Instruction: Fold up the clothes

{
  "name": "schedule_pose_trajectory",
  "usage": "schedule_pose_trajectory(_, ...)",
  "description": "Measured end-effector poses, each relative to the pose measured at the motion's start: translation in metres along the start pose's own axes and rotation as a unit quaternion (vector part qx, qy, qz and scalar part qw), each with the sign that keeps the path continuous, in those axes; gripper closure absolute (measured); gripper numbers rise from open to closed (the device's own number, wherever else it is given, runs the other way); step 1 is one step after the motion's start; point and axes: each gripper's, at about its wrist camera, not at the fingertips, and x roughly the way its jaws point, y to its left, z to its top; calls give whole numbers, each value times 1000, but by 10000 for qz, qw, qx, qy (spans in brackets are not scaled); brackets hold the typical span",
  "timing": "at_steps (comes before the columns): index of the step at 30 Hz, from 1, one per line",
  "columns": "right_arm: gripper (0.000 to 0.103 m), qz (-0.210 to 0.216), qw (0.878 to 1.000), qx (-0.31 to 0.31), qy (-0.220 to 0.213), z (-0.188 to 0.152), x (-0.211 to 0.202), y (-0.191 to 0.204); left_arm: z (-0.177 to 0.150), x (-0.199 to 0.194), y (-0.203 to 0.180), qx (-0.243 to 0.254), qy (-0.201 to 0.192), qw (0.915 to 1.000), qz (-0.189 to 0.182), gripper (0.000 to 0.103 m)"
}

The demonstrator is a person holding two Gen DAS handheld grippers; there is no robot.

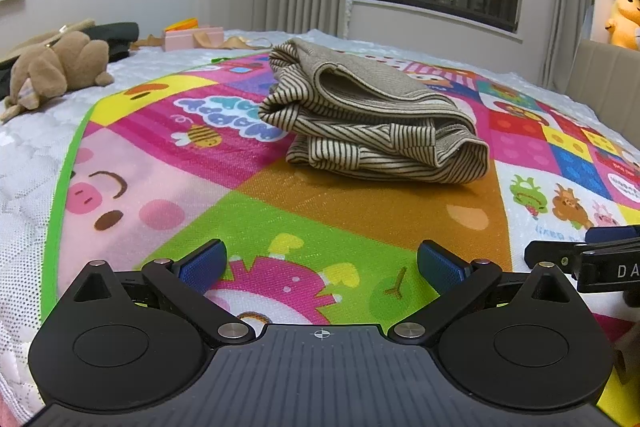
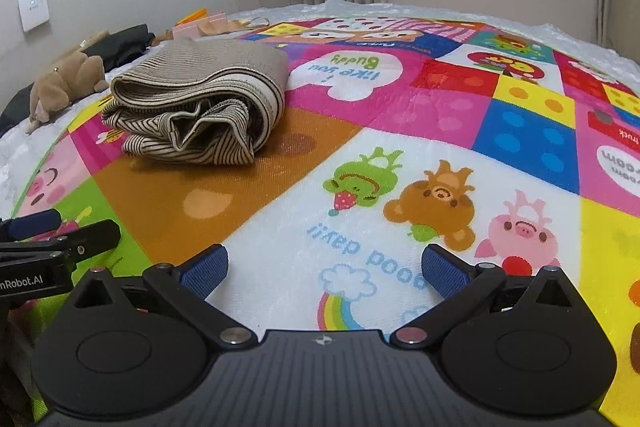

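A beige and brown striped garment [image 1: 372,119] lies folded in a thick bundle on the colourful cartoon play mat [image 1: 168,131]. In the right wrist view the same garment [image 2: 200,107] sits to the upper left on the play mat [image 2: 400,131]. My left gripper [image 1: 322,261] is open, low over the mat, well short of the bundle, with nothing between its blue pads [image 1: 202,263]. My right gripper [image 2: 324,267] is open too, over the white panel of the mat, to the right of the bundle. Each gripper shows at the edge of the other's view.
A brown plush toy [image 1: 56,67] lies at the left on the white quilted bed cover [image 1: 24,163]. Dark clothing [image 1: 120,35] and a pink box [image 1: 192,37] sit at the far edge. Curtains and a window stand behind. An orange plush [image 1: 624,21] sits on a shelf at right.
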Motion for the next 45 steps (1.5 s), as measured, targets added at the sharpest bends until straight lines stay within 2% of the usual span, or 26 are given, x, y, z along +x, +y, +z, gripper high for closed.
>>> schedule_pose_trajectory(10, 0, 373, 9993, -45, 69, 2, 1, 3, 1, 1, 0, 17, 11, 10000, 15, 0)
schedule_pose_trajectory(15, 0, 927, 9939, -552, 214, 1, 3, 23, 1, 2, -2, 85, 57, 9999, 77, 0)
schedule_pose_trajectory(19, 0, 912, 9902, -1016, 282, -1, 5, 43, 1, 3, -2, 93, 65, 9999, 78, 0)
schedule_pose_trajectory(29, 0, 1207, 9905, -652, 114, 0, 0, 28, 1, 2, 0, 39, 34, 10000, 31, 0)
schedule_pose_trajectory(33, 0, 1564, 9872, 241, -220, 1, -7, -3, 1, 2, 0, 24, 30, 10000, 16, 0)
schedule_pose_trajectory(35, 0, 1810, 9808, 727, -96, 2, 1, -17, 1, 2, 1, 22, 31, 10000, 13, 0)
schedule_pose_trajectory(37, 0, 1776, 9815, 709, -52, 3, 3, -16, 1, 2, 0, 29, 35, 10000, 19, 0)
schedule_pose_trajectory(42, 0, 1334, 9910, 70, 72, 2, 4, 8, 1, 3, -1, 52, 44, 10000, 41, 0)
schedule_pose_trajectory(45, 0, 1439, 9894, 208, 11, 1, 2, 2, 1, 3, -1, 63, 43, 10000, 53, 0)
